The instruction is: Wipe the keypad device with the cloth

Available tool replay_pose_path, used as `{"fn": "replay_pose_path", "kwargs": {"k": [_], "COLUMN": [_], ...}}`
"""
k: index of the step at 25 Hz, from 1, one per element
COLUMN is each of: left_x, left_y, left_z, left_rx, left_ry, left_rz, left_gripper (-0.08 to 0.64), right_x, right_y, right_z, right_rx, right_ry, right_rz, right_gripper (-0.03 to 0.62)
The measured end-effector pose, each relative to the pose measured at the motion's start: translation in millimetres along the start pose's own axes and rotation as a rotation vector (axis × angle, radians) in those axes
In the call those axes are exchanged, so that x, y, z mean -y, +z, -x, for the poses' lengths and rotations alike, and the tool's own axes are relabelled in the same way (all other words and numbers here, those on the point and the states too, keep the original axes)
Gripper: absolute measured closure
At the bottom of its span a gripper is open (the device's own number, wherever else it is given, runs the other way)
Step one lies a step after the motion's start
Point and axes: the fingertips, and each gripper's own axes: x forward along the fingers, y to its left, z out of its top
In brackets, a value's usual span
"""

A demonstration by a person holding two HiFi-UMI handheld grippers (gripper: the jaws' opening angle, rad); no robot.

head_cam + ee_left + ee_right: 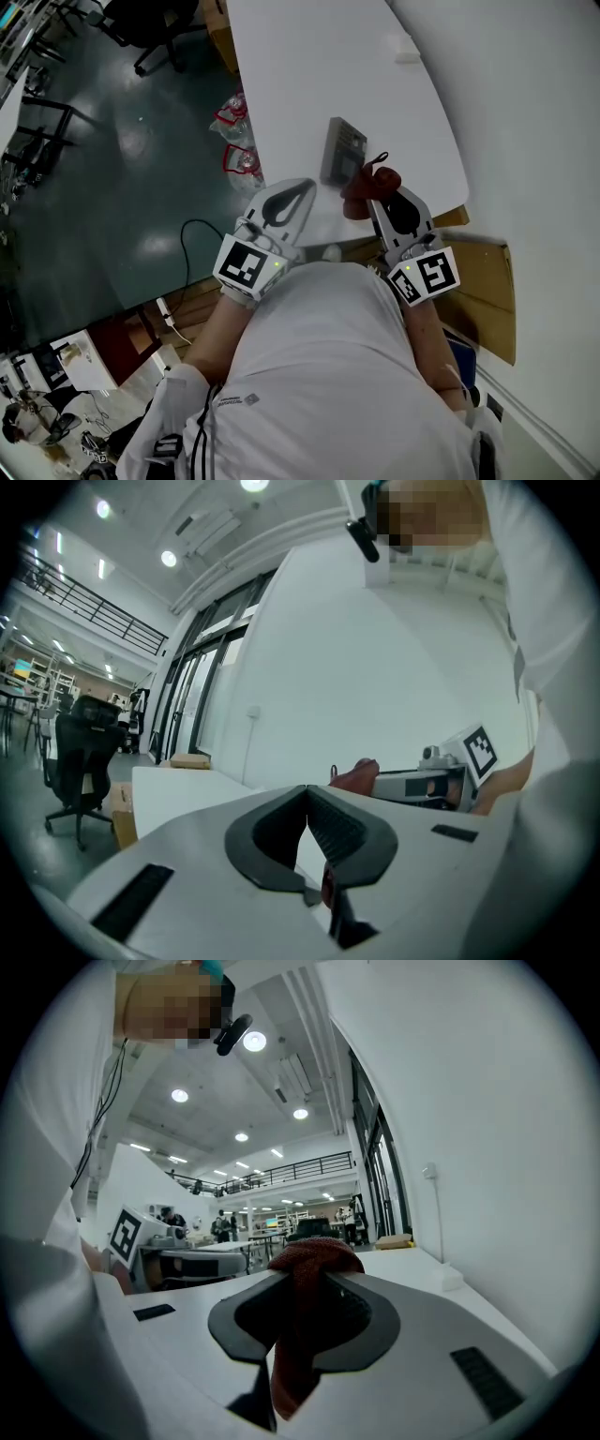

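I am pinching the red cloth (361,186) in my right gripper (379,197), just near of the keypad device (343,150) lying by the near edge of the table (309,75). My left gripper (302,187) is sitting closed on nothing (1 small white block (408,52) far off). Bags (234,141) are lying on the floor (112,169), left.

Coarse woven cloth (302,1283); smooth matt table (309,75)

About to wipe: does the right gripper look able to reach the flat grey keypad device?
Probably yes: the right gripper, shut on the dark red cloth, hangs beside the keypad device; nothing intervenes.
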Motion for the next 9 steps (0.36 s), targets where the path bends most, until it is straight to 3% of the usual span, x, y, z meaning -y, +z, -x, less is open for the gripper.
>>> {"fn": "replay_pose_path", "kwargs": {"k": [9], "left_x": [3.4], "left_y": [-4.6], "left_z": [4.3], "left_rx": [-0.019], "left_ry": [0.008], "left_rz": [-0.003], "left_gripper": [0.548], "right_x": [0.7], "right_y": [-3.5], "right_z": [8.2], "right_rx": [-0.008], "right_ry": [-0.007], "right_rz": [-0.001], "right_gripper": [0.514]}}
